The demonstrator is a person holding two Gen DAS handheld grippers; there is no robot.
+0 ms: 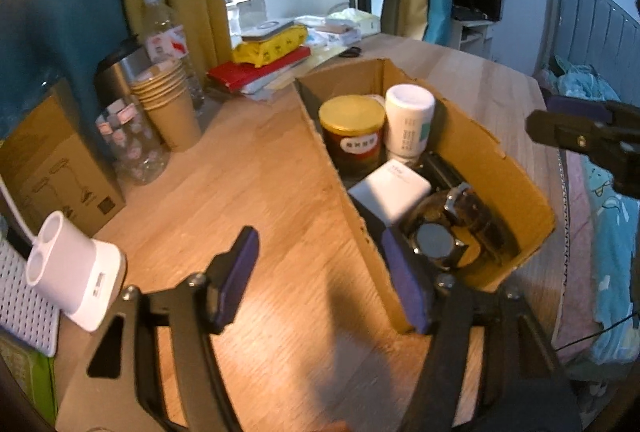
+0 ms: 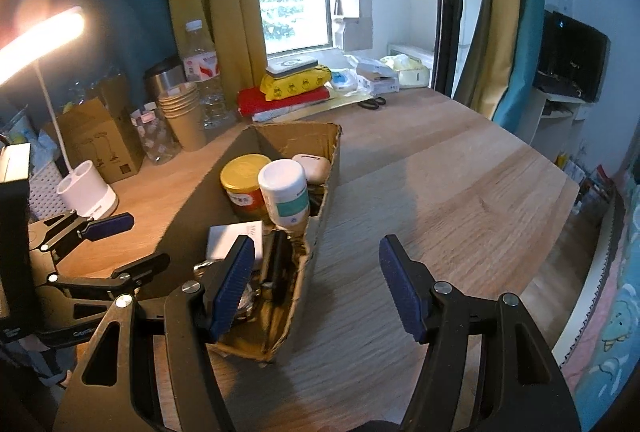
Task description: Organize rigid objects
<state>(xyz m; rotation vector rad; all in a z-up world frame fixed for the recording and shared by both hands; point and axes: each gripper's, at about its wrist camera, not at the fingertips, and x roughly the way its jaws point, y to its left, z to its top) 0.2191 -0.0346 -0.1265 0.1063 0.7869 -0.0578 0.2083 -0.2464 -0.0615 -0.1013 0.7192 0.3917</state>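
An open cardboard box (image 1: 486,151) stands on the wooden table. It holds a yellow-lidded jar (image 1: 352,117), a white bottle (image 1: 409,111), a white square block (image 1: 390,191), a wristwatch (image 1: 434,246) and a white earbud case (image 2: 311,163). My left gripper (image 1: 322,276) hovers open over the box's near left wall, with nothing held. My right gripper (image 2: 318,288) is open too, at the box's near end (image 2: 280,312), its pads (image 2: 234,284) apart from the cardboard. The left gripper (image 2: 130,244) also shows at the left of the right wrist view.
Stacked paper cups (image 1: 168,99), a water bottle (image 1: 166,35), a small clear bottle (image 1: 132,143), a brown carton (image 1: 60,167) and a white lamp base (image 1: 76,268) line the left. Books and packets (image 1: 272,55) and scissors (image 2: 372,103) lie at the back. A bed (image 1: 608,211) borders the table's right edge.
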